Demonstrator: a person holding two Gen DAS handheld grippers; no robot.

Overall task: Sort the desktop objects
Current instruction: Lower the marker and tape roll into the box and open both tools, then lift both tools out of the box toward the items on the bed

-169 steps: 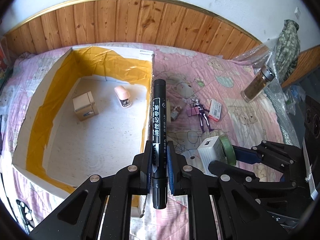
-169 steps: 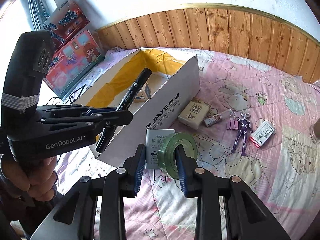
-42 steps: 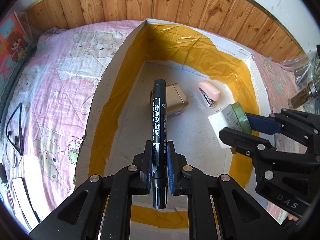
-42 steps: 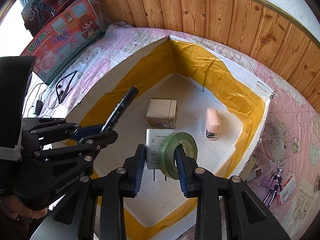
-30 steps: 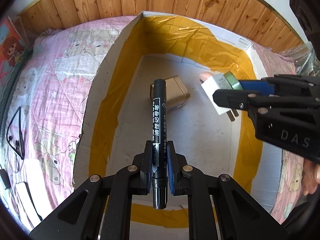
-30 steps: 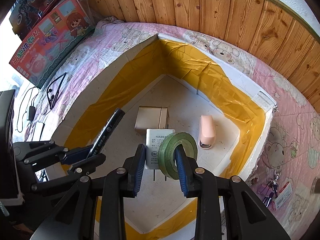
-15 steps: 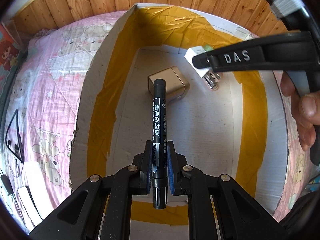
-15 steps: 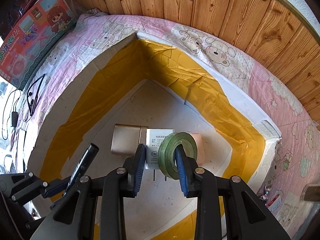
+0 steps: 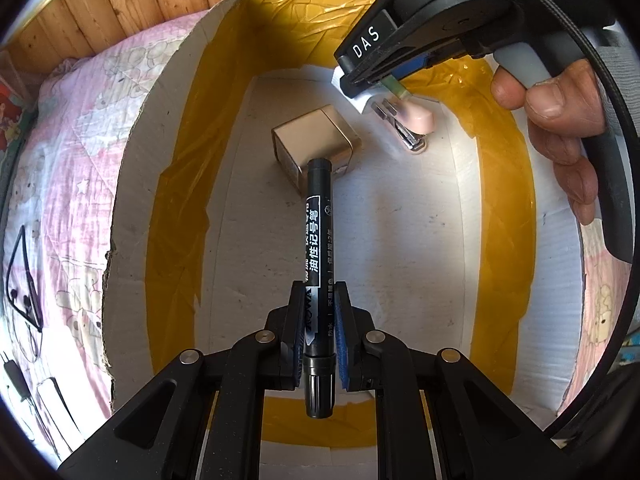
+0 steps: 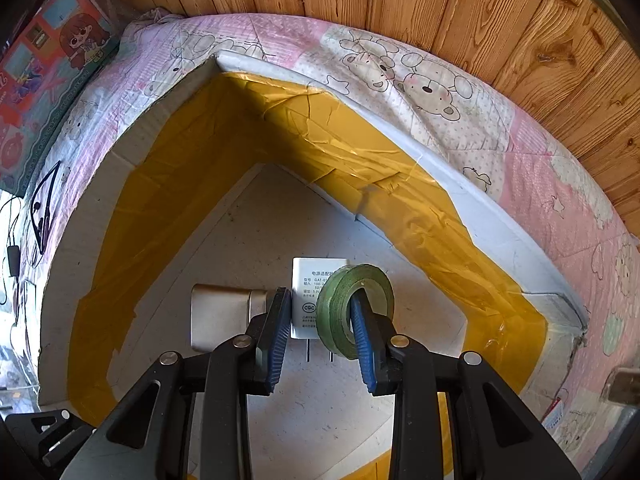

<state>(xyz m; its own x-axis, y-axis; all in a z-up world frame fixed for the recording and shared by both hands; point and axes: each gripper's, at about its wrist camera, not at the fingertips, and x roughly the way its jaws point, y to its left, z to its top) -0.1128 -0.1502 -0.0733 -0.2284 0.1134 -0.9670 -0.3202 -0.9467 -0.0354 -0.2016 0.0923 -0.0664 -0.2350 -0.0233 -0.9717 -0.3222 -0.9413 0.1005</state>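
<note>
My left gripper [image 9: 318, 336] is shut on a black marker pen [image 9: 318, 248] and holds it over the floor of the white cardboard box [image 9: 400, 240] lined with yellow tape. My right gripper [image 10: 322, 328] is shut on a white power adapter [image 10: 306, 296] and a green tape roll [image 10: 340, 304] pressed together, low over the box's far corner. In the left wrist view the right gripper [image 9: 372, 84] hovers just above a pink stapler [image 9: 418, 120]. A gold box [image 9: 316, 148] lies on the box floor beside it; it also shows in the right wrist view [image 10: 224, 312].
The cardboard box [image 10: 500, 216] sits on a pink bear-print quilt [image 10: 400, 76] against a wooden wall panel [image 10: 440, 12]. A black cable and earphones [image 9: 24, 300] lie on the quilt left of the box. A toy carton [image 10: 44, 64] stands at the far left.
My right gripper has moved deeper into the box toward its far corner and lower, over the pink stapler. The left gripper with the marker has stayed nearly still.
</note>
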